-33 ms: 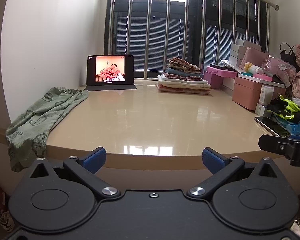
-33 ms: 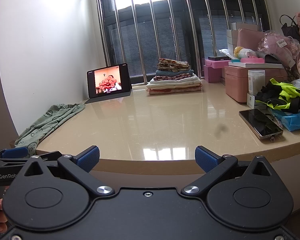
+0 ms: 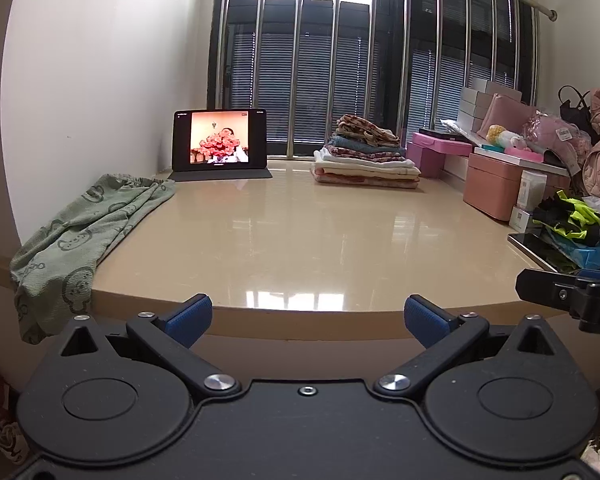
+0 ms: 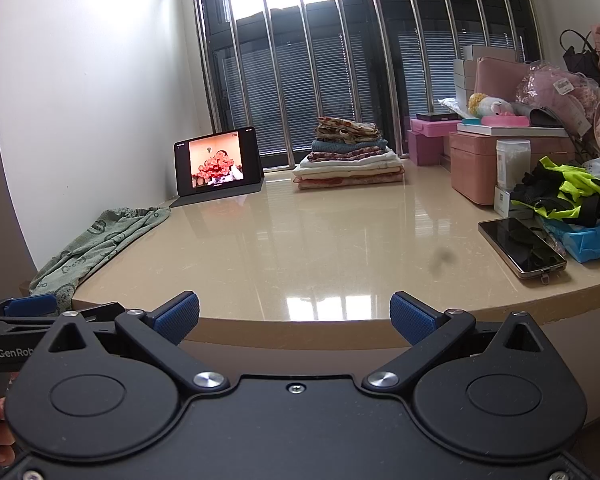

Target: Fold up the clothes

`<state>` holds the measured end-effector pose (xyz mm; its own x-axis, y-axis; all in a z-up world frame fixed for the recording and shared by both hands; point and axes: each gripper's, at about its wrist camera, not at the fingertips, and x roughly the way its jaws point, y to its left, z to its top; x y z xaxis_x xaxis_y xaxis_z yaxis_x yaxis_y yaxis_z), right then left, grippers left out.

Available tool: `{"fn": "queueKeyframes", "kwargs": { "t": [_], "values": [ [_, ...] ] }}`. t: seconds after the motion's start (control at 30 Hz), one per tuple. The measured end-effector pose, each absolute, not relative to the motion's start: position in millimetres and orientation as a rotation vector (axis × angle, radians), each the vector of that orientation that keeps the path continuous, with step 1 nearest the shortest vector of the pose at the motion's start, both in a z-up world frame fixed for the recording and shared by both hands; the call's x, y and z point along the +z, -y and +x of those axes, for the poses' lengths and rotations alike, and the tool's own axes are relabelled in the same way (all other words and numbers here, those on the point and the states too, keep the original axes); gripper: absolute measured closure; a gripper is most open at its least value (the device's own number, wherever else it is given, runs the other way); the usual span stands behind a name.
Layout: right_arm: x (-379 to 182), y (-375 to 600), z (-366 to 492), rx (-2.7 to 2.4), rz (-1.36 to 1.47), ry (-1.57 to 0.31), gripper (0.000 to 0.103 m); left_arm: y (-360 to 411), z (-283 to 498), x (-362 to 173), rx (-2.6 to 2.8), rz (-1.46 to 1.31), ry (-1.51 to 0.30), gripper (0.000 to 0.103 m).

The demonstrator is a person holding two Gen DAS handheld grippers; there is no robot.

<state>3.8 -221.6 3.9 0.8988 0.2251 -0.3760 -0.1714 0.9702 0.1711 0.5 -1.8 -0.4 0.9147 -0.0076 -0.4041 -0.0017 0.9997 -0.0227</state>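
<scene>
A crumpled green garment with a bear print [image 3: 83, 232] lies at the left end of the beige table [image 3: 320, 248] and hangs over its front edge; it shows in the right wrist view too [image 4: 99, 240]. A stack of folded clothes [image 3: 364, 156] stands at the back by the window. My left gripper [image 3: 308, 312] is open and empty, held just before the table's front edge. My right gripper [image 4: 295, 312] is also open and empty, to the right of the left one. Neither touches any cloth.
A tablet [image 3: 219, 140] with a lit screen stands at the back left. A phone [image 4: 520, 248] lies near the front right edge. Pink boxes [image 4: 476, 168], a neon yellow and black garment [image 4: 560, 192] and a blue bag [image 4: 592, 240] crowd the right side.
</scene>
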Motion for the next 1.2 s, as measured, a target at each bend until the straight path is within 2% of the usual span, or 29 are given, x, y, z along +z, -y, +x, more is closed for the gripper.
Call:
{"fn": "queueKeyframes", "kwargs": {
  "t": [1.2],
  "values": [
    [1.5, 217.5, 2.1, 0.211, 0.124, -0.406, 0.0, -3.5, -1.1, -2.7, -0.024, -0.027, -0.418, 0.0]
  ]
}}
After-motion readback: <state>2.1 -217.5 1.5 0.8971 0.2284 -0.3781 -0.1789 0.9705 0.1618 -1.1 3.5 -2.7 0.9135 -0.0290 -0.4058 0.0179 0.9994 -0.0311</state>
